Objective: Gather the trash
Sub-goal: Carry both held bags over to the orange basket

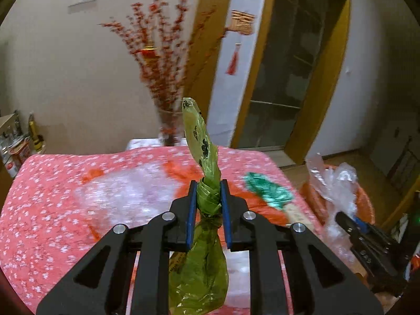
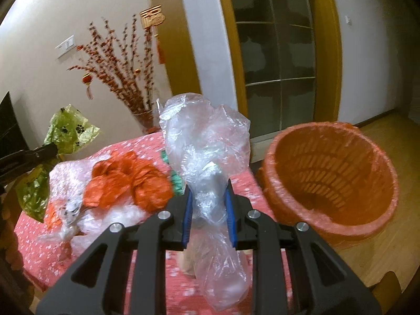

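- Your left gripper (image 1: 208, 197) is clamped on the knotted green bag (image 1: 203, 141), held above the table (image 1: 39, 183).
- Your right gripper (image 2: 208, 197) grasps the clear bag (image 2: 204, 141), beside the orange basket (image 2: 328, 173).

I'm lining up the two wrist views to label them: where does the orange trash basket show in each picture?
Left wrist view: the orange trash basket sits at the right edge, mostly hidden behind the clear plastic bag in the right tool.
Right wrist view: the basket fills the right middle, tilted with its open mouth toward the camera, beside the table.
Shared landmark: the red blossom branches against the back wall.
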